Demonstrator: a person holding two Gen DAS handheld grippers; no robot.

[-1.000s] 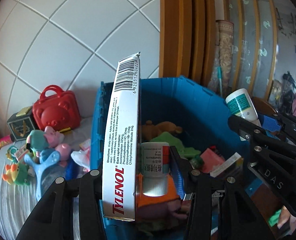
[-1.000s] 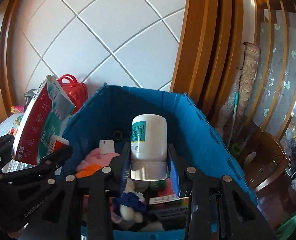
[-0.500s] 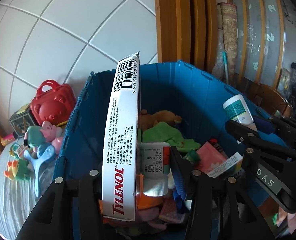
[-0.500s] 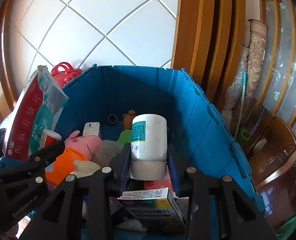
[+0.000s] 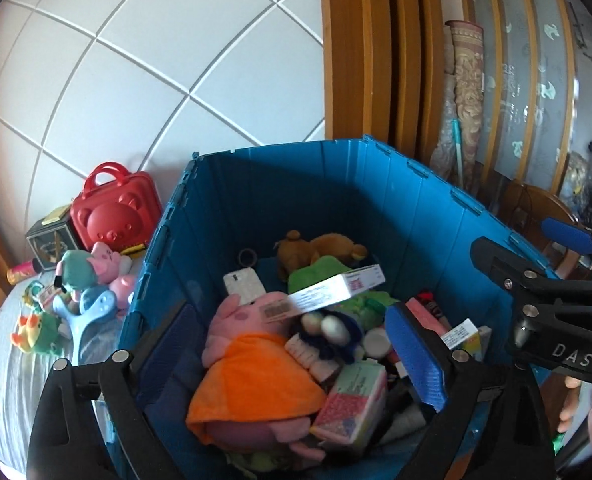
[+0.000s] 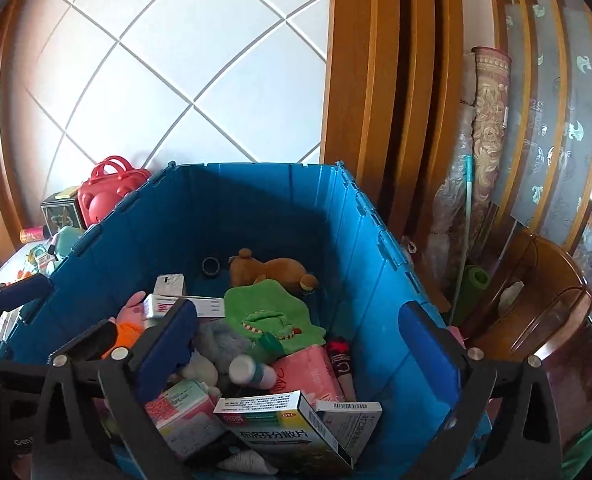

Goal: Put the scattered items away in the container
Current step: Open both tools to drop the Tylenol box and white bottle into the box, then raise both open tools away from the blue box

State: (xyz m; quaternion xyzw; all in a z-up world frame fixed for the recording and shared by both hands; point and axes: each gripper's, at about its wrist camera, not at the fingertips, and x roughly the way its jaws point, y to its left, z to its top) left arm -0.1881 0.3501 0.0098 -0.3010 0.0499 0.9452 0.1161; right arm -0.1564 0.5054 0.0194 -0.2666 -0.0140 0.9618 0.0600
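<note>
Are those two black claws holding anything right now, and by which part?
Nothing is held. The left gripper and the right gripper are opening, nothing between their jaws, over the blue crate of toys and boxes.

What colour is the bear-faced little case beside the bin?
Red case, clearest in the left wrist view.

left gripper (image 5: 296, 352): black frame, silver screws, blue pads | right gripper (image 6: 299, 344): same, "DAS" lettering
</note>
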